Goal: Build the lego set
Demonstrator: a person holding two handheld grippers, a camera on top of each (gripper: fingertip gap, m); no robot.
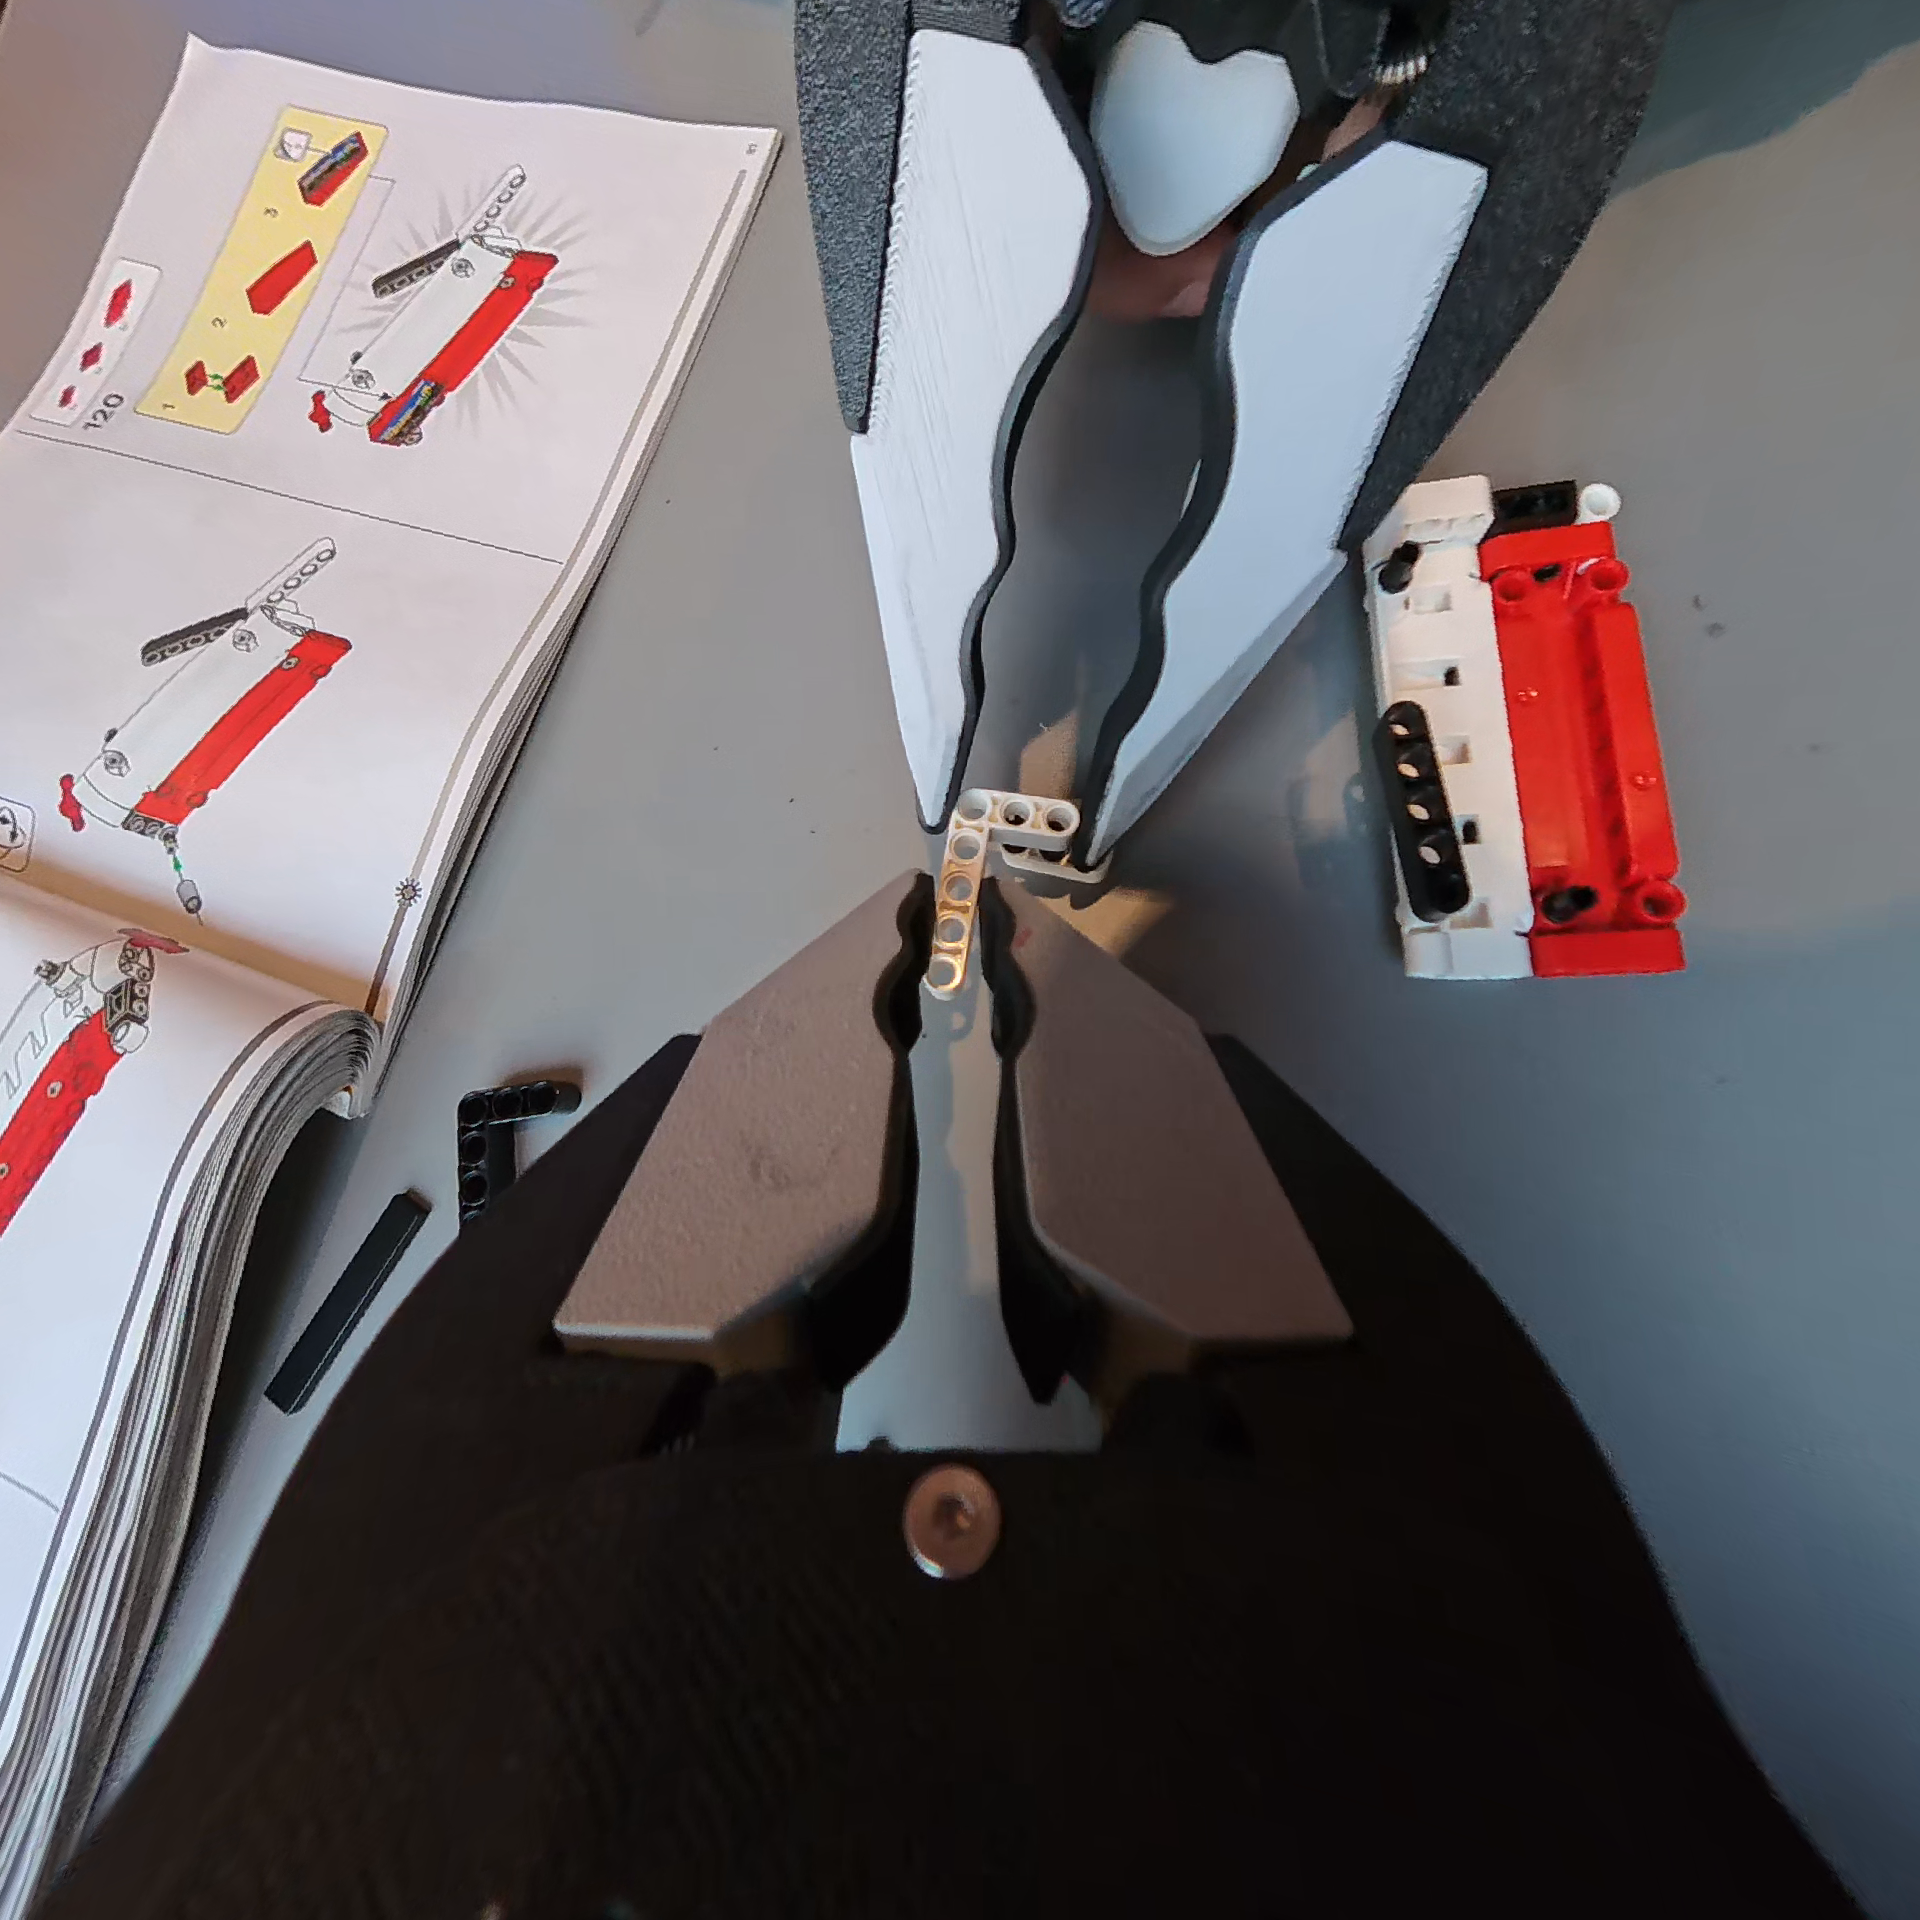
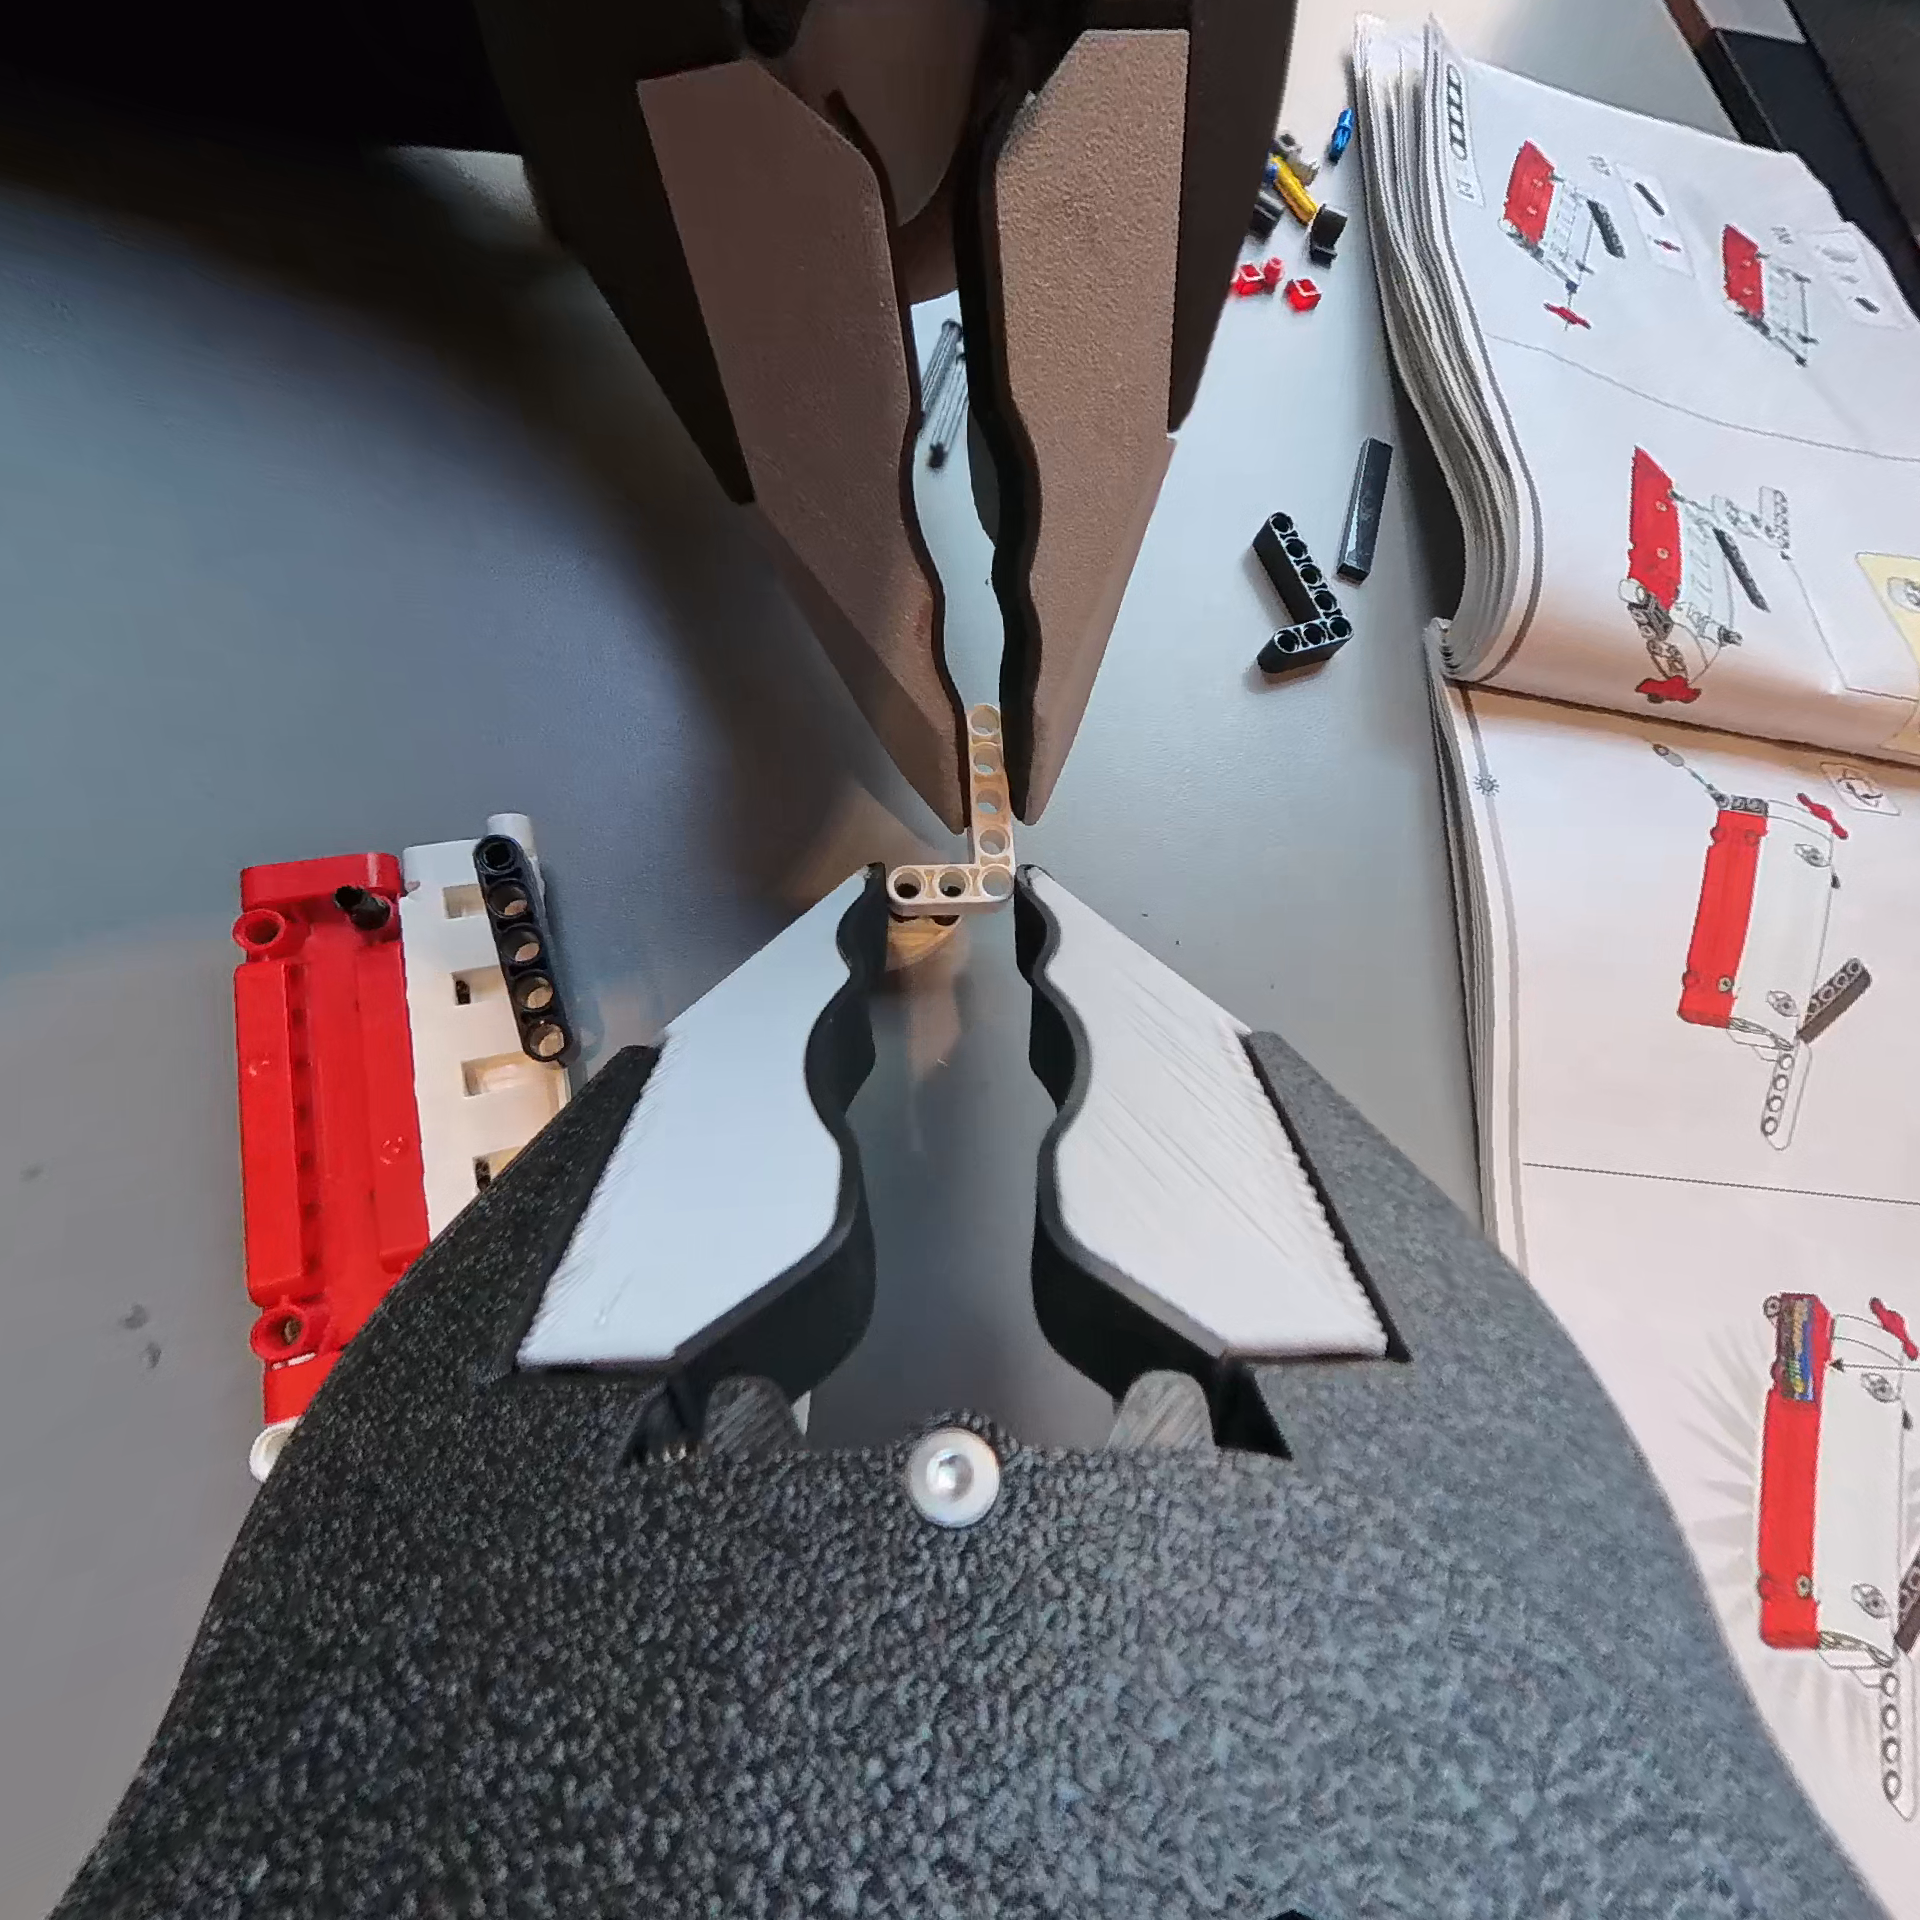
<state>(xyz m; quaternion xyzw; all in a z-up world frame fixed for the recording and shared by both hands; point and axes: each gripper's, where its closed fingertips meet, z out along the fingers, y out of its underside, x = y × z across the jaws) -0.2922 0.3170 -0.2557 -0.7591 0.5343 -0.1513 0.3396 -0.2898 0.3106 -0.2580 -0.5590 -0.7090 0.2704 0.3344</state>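
Table point(image 1: 727, 644) surface, grey, carries an open instruction booklet point(image 1: 312, 520) along one edge. Toward the opposite side lies a red-and-white lego assembly point(image 1: 1527, 727) with a black beam pinned on it. Left tool point(image 1: 958, 935), narrow, clamps the long arm of a white L-shaped beam point(image 1: 971, 883) above the table's middle. Right tool point(image 2: 951, 894), its fingers set a little wider, grips the beam's short arm. Beside the booklet lie a black L-shaped beam point(image 2: 1304, 597) and a black bar point(image 2: 1364, 509).
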